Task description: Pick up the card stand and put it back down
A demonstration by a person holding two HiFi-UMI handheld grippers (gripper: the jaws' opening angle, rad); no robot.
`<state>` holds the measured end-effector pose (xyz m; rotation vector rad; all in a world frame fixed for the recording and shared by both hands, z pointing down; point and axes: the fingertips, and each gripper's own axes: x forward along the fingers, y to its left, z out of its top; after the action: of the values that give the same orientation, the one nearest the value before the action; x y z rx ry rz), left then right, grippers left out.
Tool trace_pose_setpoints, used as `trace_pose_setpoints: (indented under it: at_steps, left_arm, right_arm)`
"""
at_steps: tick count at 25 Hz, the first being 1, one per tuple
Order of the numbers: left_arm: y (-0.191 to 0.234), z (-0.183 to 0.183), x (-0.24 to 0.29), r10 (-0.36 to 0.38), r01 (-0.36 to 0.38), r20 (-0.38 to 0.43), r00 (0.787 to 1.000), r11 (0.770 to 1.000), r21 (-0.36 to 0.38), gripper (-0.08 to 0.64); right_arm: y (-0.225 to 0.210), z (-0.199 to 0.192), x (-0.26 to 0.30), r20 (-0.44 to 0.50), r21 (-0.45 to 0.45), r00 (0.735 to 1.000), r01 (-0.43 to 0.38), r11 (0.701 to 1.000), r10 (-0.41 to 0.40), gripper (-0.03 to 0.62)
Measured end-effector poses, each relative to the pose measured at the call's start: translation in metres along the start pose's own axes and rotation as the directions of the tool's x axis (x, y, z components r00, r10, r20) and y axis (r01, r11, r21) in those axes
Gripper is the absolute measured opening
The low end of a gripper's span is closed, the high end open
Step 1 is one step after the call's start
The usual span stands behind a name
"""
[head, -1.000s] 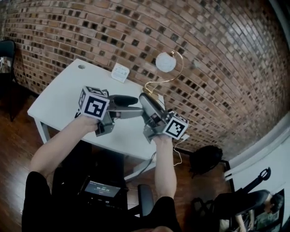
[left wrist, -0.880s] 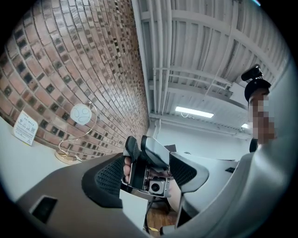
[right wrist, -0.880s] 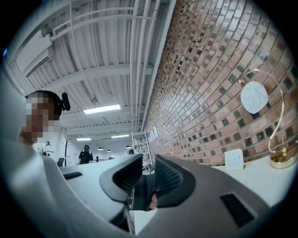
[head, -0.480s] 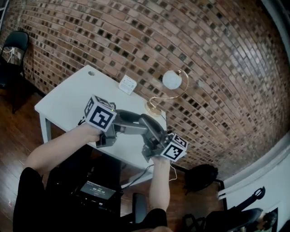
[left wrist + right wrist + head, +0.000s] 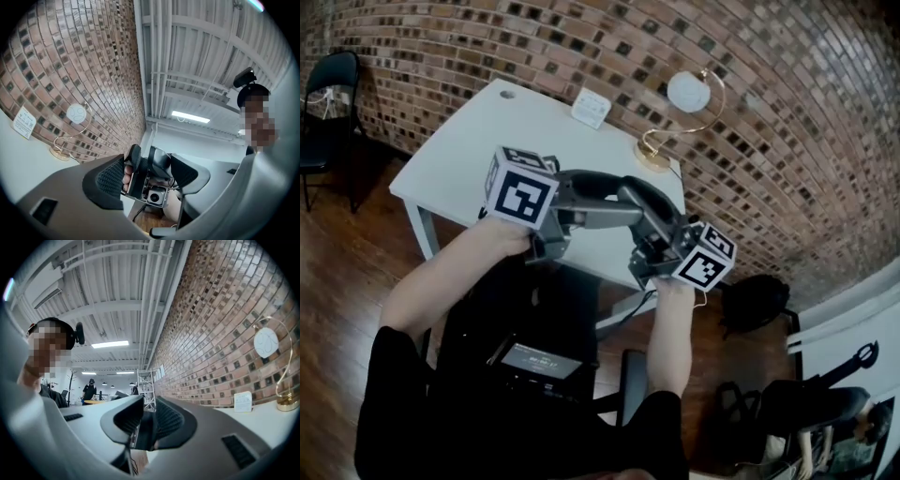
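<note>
At the upper right of the head view, the card stand (image 5: 688, 92) sits on the tabletop (image 5: 487, 141) by the brick wall (image 5: 787, 141), well apart from both tongs. I judge the reach comes first: turn one toward the thin gold wire and grip it low, squarely. Left tongs (image 5: 152, 171) gape wide, empty. Right tongs (image 5: 145, 420) part narrowly, holding nothing. They hover nose to nose mid-frame, forearms raised.

Dim, dark-cornered frames; ceiling strip lights (image 5: 191, 117) glare white; brick wall (image 5: 581, 47) bows under fisheye distortion; close foreground blurred.
</note>
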<state>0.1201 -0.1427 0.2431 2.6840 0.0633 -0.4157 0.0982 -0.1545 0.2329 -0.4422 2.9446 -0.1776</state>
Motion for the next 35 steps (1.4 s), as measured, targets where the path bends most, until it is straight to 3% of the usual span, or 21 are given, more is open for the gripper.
trace_pose_setpoints:
  at_steps: [5, 9, 15, 28, 35]
  left_arm:
    - [-0.004, 0.001, 0.011, -0.034, 0.034, 0.002, 0.999, 0.999, -0.006, 0.301]
    - [-0.003, 0.003, 0.013, -0.003, 0.004, -0.02, 1.0, 0.999, 0.051, 0.301]
    - [-0.006, -0.007, 0.017, -0.021, 0.021, -0.017, 1.0, 1.0, 0.018, 0.301]
    - [-0.049, -0.029, 0.009, -0.071, 0.073, -0.031, 0.997, 0.995, 0.063, 0.301]
    - [-0.062, -0.029, 0.002, -0.064, 0.064, -0.007, 0.998, 0.993, 0.103, 0.301]
  right_arm:
    - [0.002, 0.01, -0.008, 0.004, -0.027, 1.0, 0.024, 0.999, -0.024, 0.095]
    - [0.002, 0.008, -0.013, 0.013, -0.027, 0.999, 0.034, 0.999, -0.034, 0.096]
    - [0.004, 0.004, -0.02, 0.028, -0.02, 0.999, 0.039, 0.999, -0.038, 0.095]
    - [0.05, -0.002, -0.035, 0.095, -0.028, 0.994, -0.044, 0.999, 0.047, 0.096]
    - [0.073, 0.0, -0.039, 0.109, -0.113, 0.992, -0.057, 0.992, 0.07, 0.095]
